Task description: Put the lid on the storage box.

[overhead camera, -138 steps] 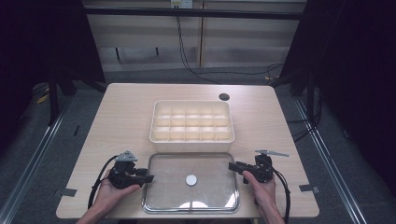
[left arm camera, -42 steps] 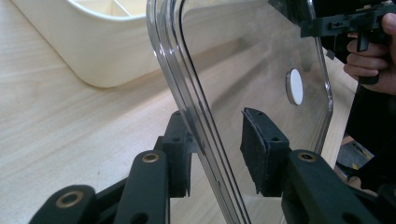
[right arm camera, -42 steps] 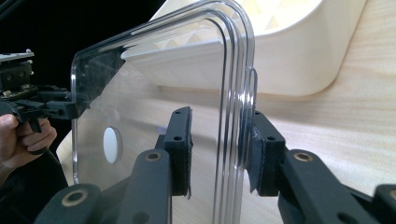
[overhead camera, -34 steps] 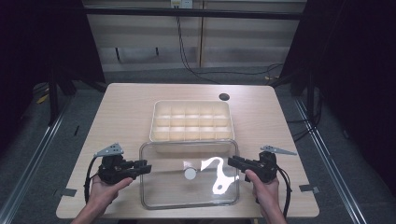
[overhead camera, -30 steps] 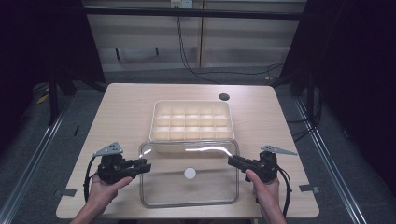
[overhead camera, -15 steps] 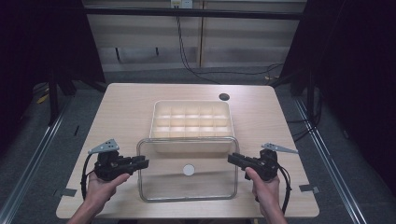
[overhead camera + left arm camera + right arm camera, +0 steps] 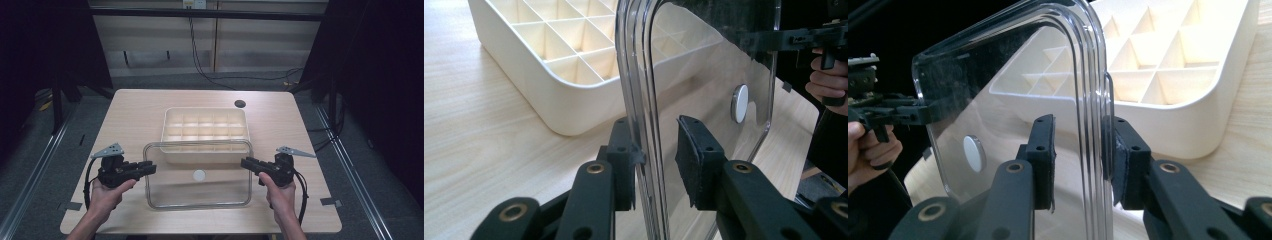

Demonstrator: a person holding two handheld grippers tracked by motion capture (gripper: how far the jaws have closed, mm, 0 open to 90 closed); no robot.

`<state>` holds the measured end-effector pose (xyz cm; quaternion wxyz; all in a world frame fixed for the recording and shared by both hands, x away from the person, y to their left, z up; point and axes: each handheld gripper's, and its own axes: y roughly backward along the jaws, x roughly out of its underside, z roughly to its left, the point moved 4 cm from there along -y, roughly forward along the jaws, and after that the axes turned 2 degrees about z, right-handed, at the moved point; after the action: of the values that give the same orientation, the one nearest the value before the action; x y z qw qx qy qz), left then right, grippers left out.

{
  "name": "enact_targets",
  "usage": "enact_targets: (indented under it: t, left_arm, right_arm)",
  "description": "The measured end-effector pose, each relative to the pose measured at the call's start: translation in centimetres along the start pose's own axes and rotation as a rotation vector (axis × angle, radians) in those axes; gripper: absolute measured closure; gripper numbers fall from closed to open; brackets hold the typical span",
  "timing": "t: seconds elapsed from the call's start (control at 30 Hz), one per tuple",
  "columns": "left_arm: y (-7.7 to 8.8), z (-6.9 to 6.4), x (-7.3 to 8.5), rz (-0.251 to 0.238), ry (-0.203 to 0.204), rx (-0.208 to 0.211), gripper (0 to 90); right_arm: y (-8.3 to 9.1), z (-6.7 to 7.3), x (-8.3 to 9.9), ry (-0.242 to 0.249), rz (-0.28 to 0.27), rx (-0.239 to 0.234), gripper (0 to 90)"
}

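Note:
A clear plastic lid [image 7: 197, 195] with a round white knob [image 7: 199, 175] hangs level above the table's front half. Its far edge overlaps the near wall of a cream compartment box [image 7: 205, 125]. My left gripper [image 7: 150, 169] is shut on the lid's left rim, my right gripper [image 7: 246, 163] on its right rim. In the left gripper view the rim of the lid [image 7: 704, 65] stands upright between the pads of my left gripper [image 7: 656, 145], with the box [image 7: 549, 55] behind. In the right gripper view my right gripper [image 7: 1078, 145] pinches the rim of the lid [image 7: 1013, 85] beside the box [image 7: 1168, 65].
The wooden table [image 7: 135, 110] has a dark round hole [image 7: 239, 104] behind the box. Tape marks [image 7: 330, 201] sit near its front corners. Cables run across the floor beyond the far edge.
The lid, flat on the table at first, has risen between both grippers. Over the last second it levelled out and moved away from the person, over the box's near edge.

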<state>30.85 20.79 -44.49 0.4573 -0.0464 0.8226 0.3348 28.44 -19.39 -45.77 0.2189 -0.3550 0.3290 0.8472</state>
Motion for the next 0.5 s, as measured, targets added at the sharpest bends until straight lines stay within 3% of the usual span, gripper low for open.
enact_targets:
  t: [0.07,0.5]
  left_arm:
    - [0.1,0.0,-0.2,-0.002,-0.002,-0.001,69.4]
    - [0.2,0.4,-1.9,-0.030,0.000,-0.004,69.2]
  right_arm:
    - [-0.2,0.0,-0.1,-0.025,-0.010,-0.007,66.9]
    - [-0.2,0.3,-2.4,-0.006,-0.033,0.000,66.9]
